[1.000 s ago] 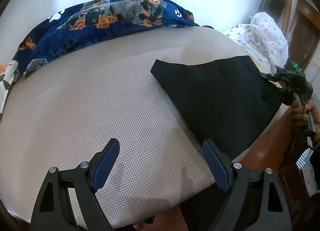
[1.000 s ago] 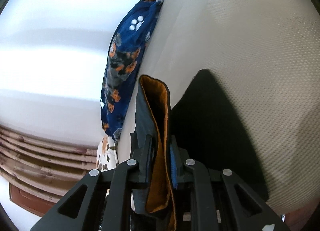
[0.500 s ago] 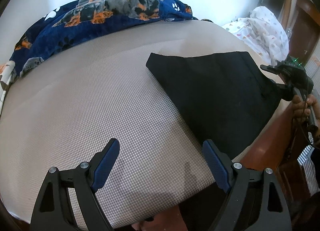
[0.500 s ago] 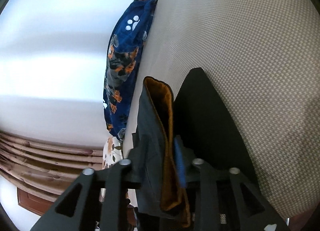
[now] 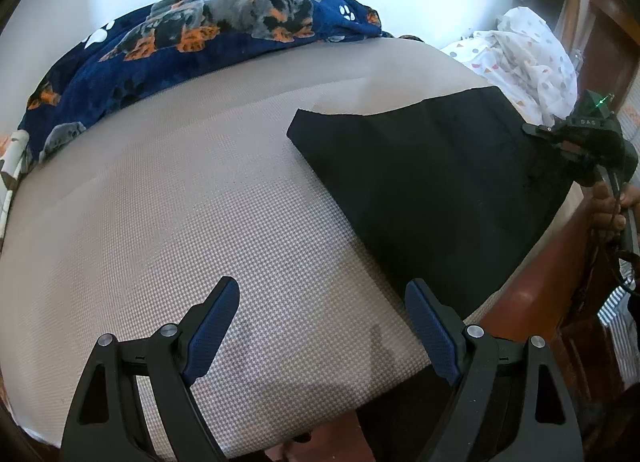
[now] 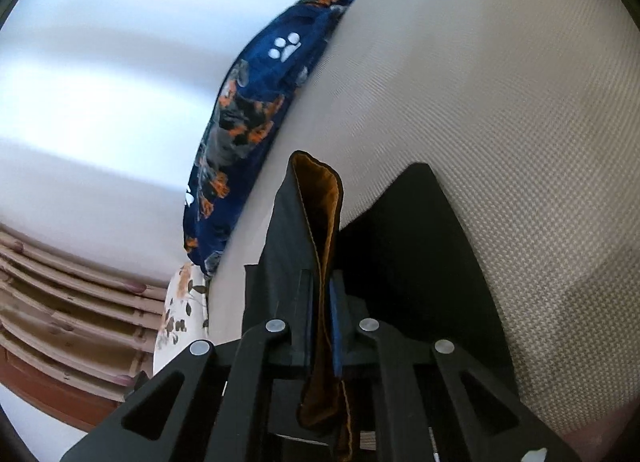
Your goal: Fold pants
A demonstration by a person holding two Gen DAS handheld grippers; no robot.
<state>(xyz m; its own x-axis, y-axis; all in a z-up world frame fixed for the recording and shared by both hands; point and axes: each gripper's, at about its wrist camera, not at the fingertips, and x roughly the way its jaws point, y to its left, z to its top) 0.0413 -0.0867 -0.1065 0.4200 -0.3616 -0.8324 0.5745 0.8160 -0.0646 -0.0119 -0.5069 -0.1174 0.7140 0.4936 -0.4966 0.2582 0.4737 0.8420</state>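
Black pants point(image 5: 432, 182) lie spread on the right part of a beige mattress point(image 5: 180, 222), reaching its near right edge. My left gripper point(image 5: 322, 326) is open and empty, low over the mattress just left of the pants' near corner. My right gripper point(image 5: 560, 138) shows in the left wrist view at the pants' far right edge. In the right wrist view the right gripper point(image 6: 320, 326) is shut on the pants' waistband point(image 6: 320, 222), which stands up with its orange lining showing, the rest of the pants point(image 6: 416, 262) lying on the mattress.
A navy dog-print blanket point(image 5: 200, 42) lies along the mattress's far edge by the wall. A white patterned cloth point(image 5: 524, 50) is bunched at the far right. A brown wooden bed frame point(image 5: 532, 302) runs along the right edge.
The left gripper has drifted slightly, so the pants sit a little lower and further left in its view. The right gripper stays shut on the waistband and has tilted a little.
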